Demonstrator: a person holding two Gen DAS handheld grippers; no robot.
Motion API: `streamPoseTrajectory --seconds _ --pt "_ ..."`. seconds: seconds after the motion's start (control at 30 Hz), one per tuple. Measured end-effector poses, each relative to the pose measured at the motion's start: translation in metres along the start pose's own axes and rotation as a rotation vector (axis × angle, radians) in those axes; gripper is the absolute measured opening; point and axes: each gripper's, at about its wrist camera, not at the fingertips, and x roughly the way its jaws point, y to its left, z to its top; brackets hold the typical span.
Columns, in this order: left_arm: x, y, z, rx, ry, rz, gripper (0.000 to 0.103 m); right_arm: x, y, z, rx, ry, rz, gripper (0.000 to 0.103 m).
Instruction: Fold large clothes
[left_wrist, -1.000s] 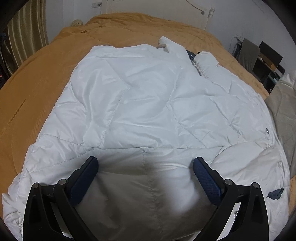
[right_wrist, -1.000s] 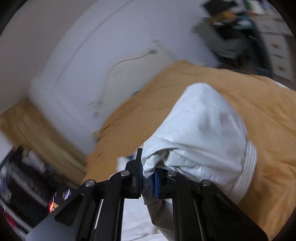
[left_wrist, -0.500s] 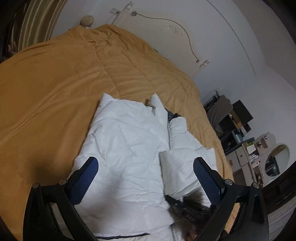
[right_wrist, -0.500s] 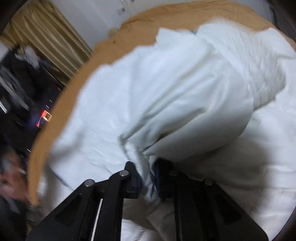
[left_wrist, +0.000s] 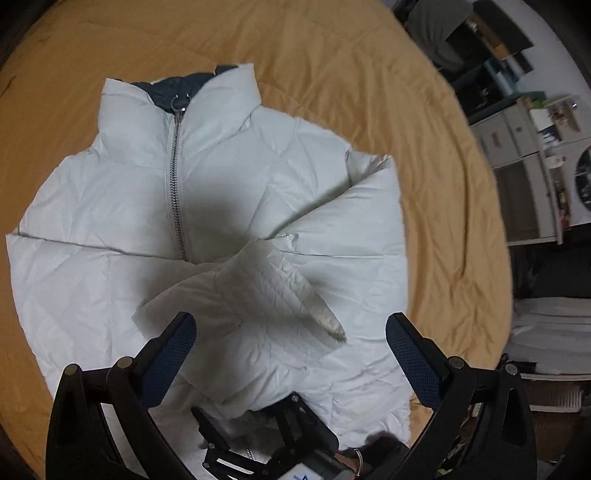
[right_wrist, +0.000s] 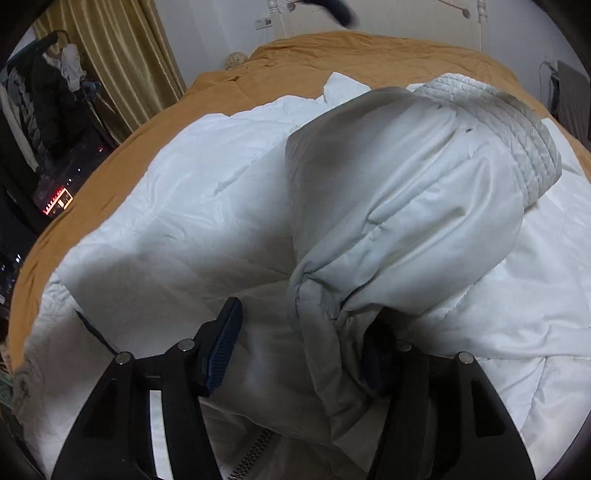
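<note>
Ochre quilt (left_wrist: 332, 66): broad, softly creased bedcover under your work.
Jacket (left_wrist: 110, 206): white, puffy, stitched; lies zip-up on the quilt.
Sleeve (right_wrist: 406, 206): padded, ribbed cuff, folded across the jacket.
Right gripper (right_wrist: 299, 350): your jaws have just been opening; sleeve between them, left pad clear.
Left gripper (left_wrist: 291, 354): spread wide, empty, above the jacket.

White quilted puffer jacket (left_wrist: 122, 206): lies flat, front up, on an orange bedspread (left_wrist: 351, 66). Silver zip (left_wrist: 176, 184) closed; navy lining shows inside the stand collar at 12 o'clock. One sleeve (right_wrist: 399, 206), ribbed cuff, folded across the body from 3 o'clock.
</note>
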Motion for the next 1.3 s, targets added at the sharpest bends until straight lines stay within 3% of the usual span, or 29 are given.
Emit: streamPoseTrajectory --seconds 0.13,0.2,0.23,0.27,0.33,0.43,0.63,0.7,0.8,0.9,1.0,1.07,1.1,1.17,1.23,1.3 --pt "0.053 -0.005 0.009 -0.049 0.123 0.094 0.099 0.003 -0.001 -0.003 -0.016 -0.003 -0.012 0.061" --pt "0.061 0.004 0.008 -0.085 0.083 0.172 0.065 0.004 -0.002 -0.001 -0.014 -0.001 -0.010 0.061" --pt "0.060 0.009 0.005 -0.094 0.074 0.195 0.039 0.004 0.000 -0.002 -0.014 -0.002 -0.011 0.061" --pt "0.056 0.017 0.002 -0.099 0.059 0.177 0.022 0.000 -0.002 -0.004 -0.015 -0.005 -0.014 0.061" --pt "0.043 0.034 -0.004 -0.118 0.028 0.119 0.011 -0.002 -0.001 -0.005 -0.016 -0.005 -0.019 0.061" --pt "0.015 0.075 -0.018 -0.178 -0.019 0.049 0.008 -0.010 -0.003 -0.007 -0.006 -0.003 -0.018 0.061" --pt "-0.047 0.172 -0.086 -0.326 -0.181 -0.210 0.008 -0.069 -0.011 -0.007 0.051 -0.091 0.042 0.062" --pt "-0.060 0.209 -0.118 -0.368 -0.236 -0.281 0.008 -0.094 -0.017 -0.005 0.080 -0.148 0.056 0.076" --pt "-0.057 0.255 -0.159 -0.395 -0.306 -0.325 0.008 -0.118 -0.033 0.001 0.168 -0.217 0.093 0.080" --pt "-0.042 0.295 -0.187 -0.413 -0.377 -0.419 0.008 -0.095 -0.043 0.014 0.279 -0.177 0.145 0.080" --pt "-0.017 0.322 -0.206 -0.436 -0.435 -0.417 0.009 -0.033 -0.028 0.021 0.294 -0.030 0.066 0.080" --pt "0.000 0.342 -0.219 -0.504 -0.450 -0.347 0.010 -0.003 -0.015 0.019 0.259 0.027 0.018 0.082" --pt "0.004 0.350 -0.226 -0.544 -0.454 -0.324 0.010 0.011 0.000 0.019 0.195 0.041 -0.054 0.086" --pt "-0.001 0.368 -0.247 -0.621 -0.502 -0.349 0.010 0.027 0.024 0.021 0.079 0.048 -0.140 0.091" --pt "-0.019 0.371 -0.263 -0.677 -0.553 -0.331 0.011 0.034 0.033 0.021 0.045 0.055 -0.169 0.092" --pt "-0.040 0.357 -0.266 -0.645 -0.586 -0.283 0.011 0.038 0.031 0.022 0.059 0.051 -0.158 0.094"
